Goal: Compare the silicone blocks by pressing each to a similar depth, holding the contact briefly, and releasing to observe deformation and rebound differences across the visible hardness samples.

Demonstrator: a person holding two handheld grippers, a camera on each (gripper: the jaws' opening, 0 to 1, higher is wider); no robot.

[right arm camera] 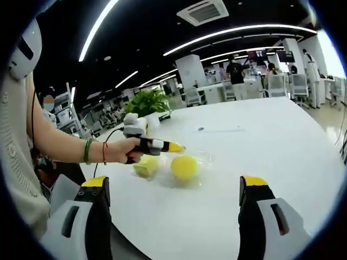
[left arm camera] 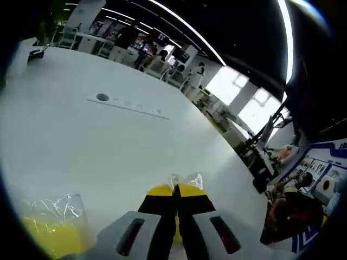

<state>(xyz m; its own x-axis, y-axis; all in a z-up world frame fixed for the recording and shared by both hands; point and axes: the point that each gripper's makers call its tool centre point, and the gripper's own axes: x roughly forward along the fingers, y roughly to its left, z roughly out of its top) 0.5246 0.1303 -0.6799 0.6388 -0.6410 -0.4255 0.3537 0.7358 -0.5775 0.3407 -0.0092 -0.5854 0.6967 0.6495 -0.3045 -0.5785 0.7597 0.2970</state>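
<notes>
Yellow silicone blocks [right arm camera: 184, 167] in clear wrap, near tabletop [right arm camera: 271, 146] edge | left tool [left arm camera: 176, 190] jaws together, tips above wrap | right tool [right arm camera: 176, 189] agape, empty | likely soft, springy, wrap slippery; press top centre

Two yellow silicone blocks [right arm camera: 184, 167] in clear wrap, side by side on white table [right arm camera: 271, 146]

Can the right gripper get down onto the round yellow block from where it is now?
Probably yes. The right gripper is open, with bare table between it and the round yellow block. The left gripper hovers just above the block, though, and may crowd the approach.
</notes>
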